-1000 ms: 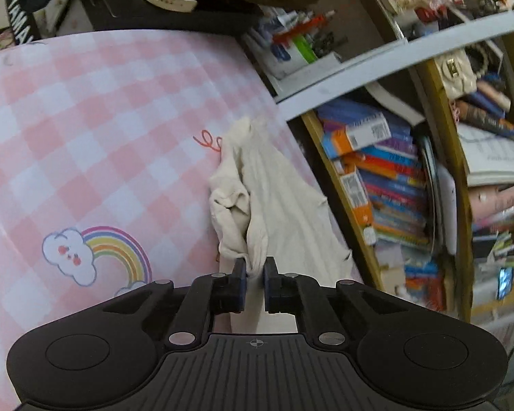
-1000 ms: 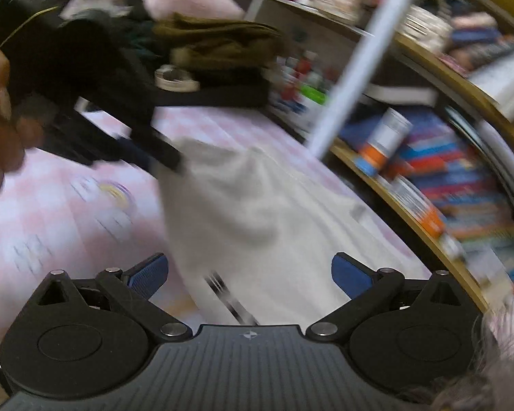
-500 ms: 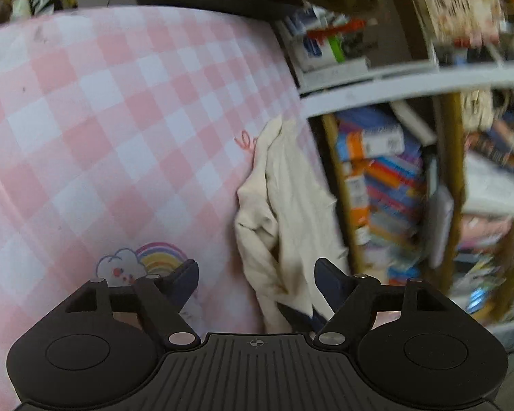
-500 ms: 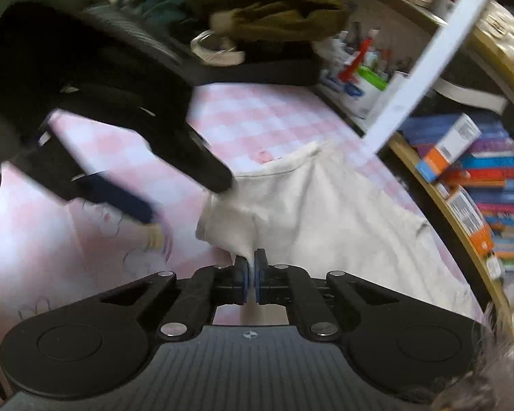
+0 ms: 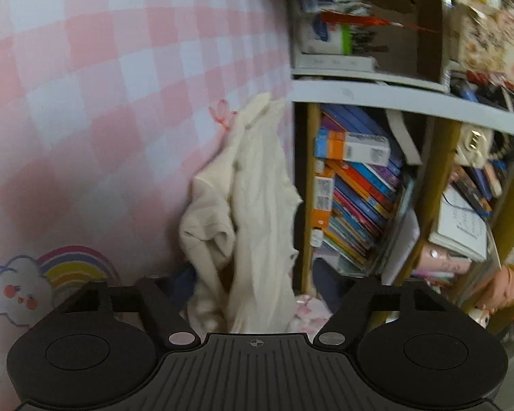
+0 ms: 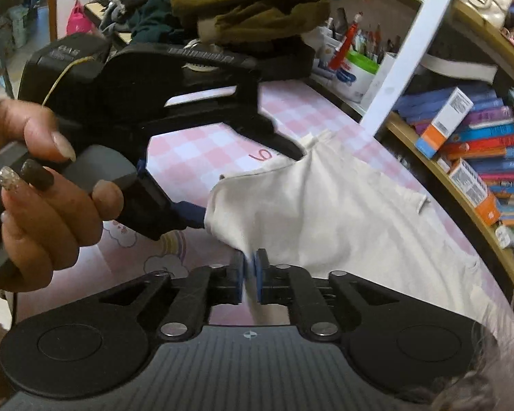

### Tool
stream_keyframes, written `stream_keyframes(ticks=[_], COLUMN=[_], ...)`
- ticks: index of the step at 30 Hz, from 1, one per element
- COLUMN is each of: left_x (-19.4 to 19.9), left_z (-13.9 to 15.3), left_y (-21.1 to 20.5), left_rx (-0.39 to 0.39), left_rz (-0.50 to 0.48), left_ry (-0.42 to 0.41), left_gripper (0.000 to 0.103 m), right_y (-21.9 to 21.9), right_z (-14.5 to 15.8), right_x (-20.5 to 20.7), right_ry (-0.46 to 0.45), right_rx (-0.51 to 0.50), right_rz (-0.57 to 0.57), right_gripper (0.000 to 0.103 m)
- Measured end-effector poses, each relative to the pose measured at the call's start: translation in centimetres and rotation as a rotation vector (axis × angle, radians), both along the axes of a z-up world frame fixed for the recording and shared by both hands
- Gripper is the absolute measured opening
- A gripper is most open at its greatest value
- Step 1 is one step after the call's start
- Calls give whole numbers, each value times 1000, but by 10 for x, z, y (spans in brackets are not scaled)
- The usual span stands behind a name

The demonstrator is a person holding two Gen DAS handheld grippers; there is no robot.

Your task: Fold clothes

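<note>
A cream garment lies crumpled along the right edge of the pink checked tablecloth. My right gripper is shut on the garment's near bunched edge. In the left wrist view the same garment runs away from me between the wide-spread fingers of my left gripper, which is open. In the right wrist view a hand holds the left gripper, with one finger above the cloth's left fold and its blue pad beside it. Whether they touch the cloth I cannot tell.
A bookshelf packed with books stands right beside the table edge. A tub of pens sits at the far corner. Olive clothing lies piled on a black case at the back. A rainbow print marks the tablecloth on the left.
My left gripper let go of the garment and opened wide, then moved forward along it. My right gripper came in open and shut on the bunched near edge.
</note>
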State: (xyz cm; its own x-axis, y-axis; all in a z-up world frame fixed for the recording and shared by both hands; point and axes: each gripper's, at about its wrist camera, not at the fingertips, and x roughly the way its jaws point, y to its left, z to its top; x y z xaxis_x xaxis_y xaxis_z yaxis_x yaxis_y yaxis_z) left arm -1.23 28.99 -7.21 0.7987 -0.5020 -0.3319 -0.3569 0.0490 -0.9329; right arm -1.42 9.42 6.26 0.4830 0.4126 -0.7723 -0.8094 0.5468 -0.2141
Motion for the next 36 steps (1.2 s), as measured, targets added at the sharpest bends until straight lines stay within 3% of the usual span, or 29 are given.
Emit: stream_keyframes(ticks=[1, 2, 3, 5, 9, 16, 20, 25, 31, 33, 34, 35, 36], left_x=[-2, -3, -5, -5, -2, 11, 16, 20, 22, 21, 21, 20, 19], left_z=[-3, -5, -7, -9, 5, 39, 52, 67, 73, 74, 75, 76, 77], left_y=[1, 3, 4, 3, 0, -17, -29, -44, -52, -54, -55, -56, -57], left_rx=[-4, -5, -3, 25, 145, 362, 453, 557, 612, 627, 634, 642, 652], left_rz=[6, 9, 10, -6, -52, -160, -213, -276, -306, -315, -319, -323, -329], left_ry=[18, 30, 42, 57, 25, -75, -123, -184, -214, -219, -223, -227, -232], left_gripper=[49, 44, 36, 14, 8, 7, 7, 7, 7, 7, 7, 7, 7], right_y=[2, 4, 5, 9, 16, 30, 82, 145, 171, 169, 168, 166, 162], right_z=[4, 7, 11, 18, 32, 57, 34, -4, -41, -47, -49, -51, -50], right_x=[10, 21, 31, 52, 93, 166, 202, 194, 170, 172, 173, 174, 178], right_ry=[13, 27, 40, 67, 121, 215, 234, 204, 154, 157, 155, 153, 153], right_rx=[1, 2, 2, 4, 7, 10, -113, -365, -566, -574, -575, -575, -572], right_rz=[-22, -43, -65, -109, -196, -344, -302, -196, -80, -87, -94, -102, -118], right_gripper=[29, 51, 65, 70, 83, 84, 84, 84, 84, 83, 80, 69, 44])
